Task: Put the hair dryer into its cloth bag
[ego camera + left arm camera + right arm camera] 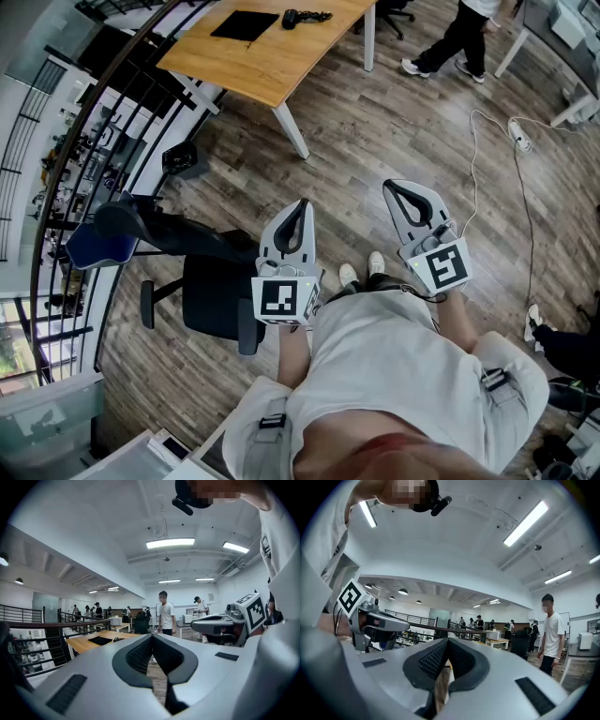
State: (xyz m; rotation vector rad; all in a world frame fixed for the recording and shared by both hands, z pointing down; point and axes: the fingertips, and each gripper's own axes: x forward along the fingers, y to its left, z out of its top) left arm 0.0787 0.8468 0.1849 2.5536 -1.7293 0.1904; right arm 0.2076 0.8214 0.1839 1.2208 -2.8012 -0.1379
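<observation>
You're at the approach step: left tongs (300, 214) & right tongs (403, 197) are both pressed together w/ nothing between, and the hair dryer (302, 16) lies beside the cloth bag (245, 24) on the surface (272, 64) well ahead (so walk over, then open up).

From the person (394, 366), the table (272, 70) stands well off at eleven o'clock. On it lies the cloth bag (245, 24), the hair dryer (302, 17) just at its three o'clock. A chair (211, 295) sits close at nine o'clock, a power strip (521, 136) at two.
</observation>
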